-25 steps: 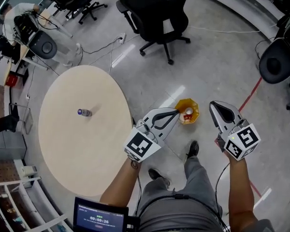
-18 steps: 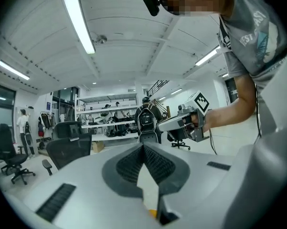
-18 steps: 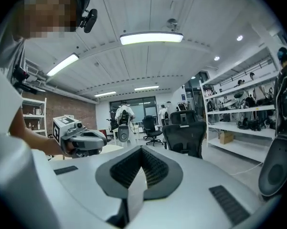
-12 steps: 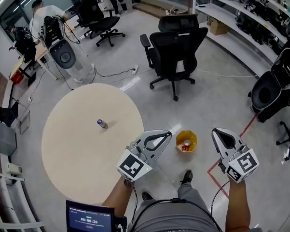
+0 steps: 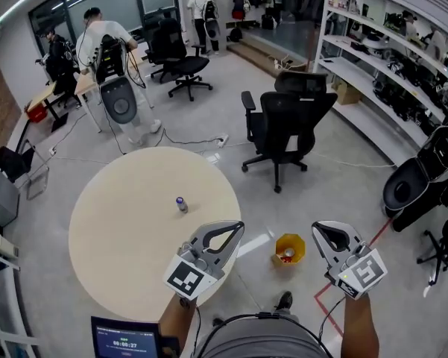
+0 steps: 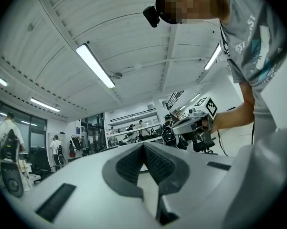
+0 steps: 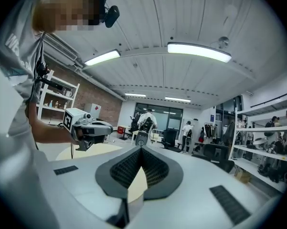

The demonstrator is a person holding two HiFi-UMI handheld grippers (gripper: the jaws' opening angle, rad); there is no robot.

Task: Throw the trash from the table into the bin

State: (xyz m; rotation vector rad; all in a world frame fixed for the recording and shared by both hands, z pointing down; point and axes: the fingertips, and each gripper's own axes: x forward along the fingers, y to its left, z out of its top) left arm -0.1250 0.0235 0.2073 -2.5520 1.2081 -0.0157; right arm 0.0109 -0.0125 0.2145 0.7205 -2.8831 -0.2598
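Two grippers are held out ahead of the person, both empty. The left gripper (image 5: 238,227) has its jaws clenched tip to tip, with nothing between the ribbed pads (image 6: 129,163). In the head view it overlaps the near right edge of the round table (image 5: 112,259). The right gripper (image 5: 320,230) is likewise squeezed together on nothing, out over the floor and well apart from the table. The small bottle (image 5: 181,204), with a bluish top, appears upright near the middle of the tabletop. It is the only item there and is well apart from both grippers. The yellow bin (image 5: 294,241) sits on the floor just right of the table's edge and shows between the two grippers in the head view. Something red and white lies inside, too small to identify. A black office chair (image 5: 287,121) stands beyond the table, to its right. Shelving (image 5: 387,58) runs along the right wall. Several people stand at desks at far back left. A small screen (image 5: 127,340) shows at the bottom edge, by the left forearm.
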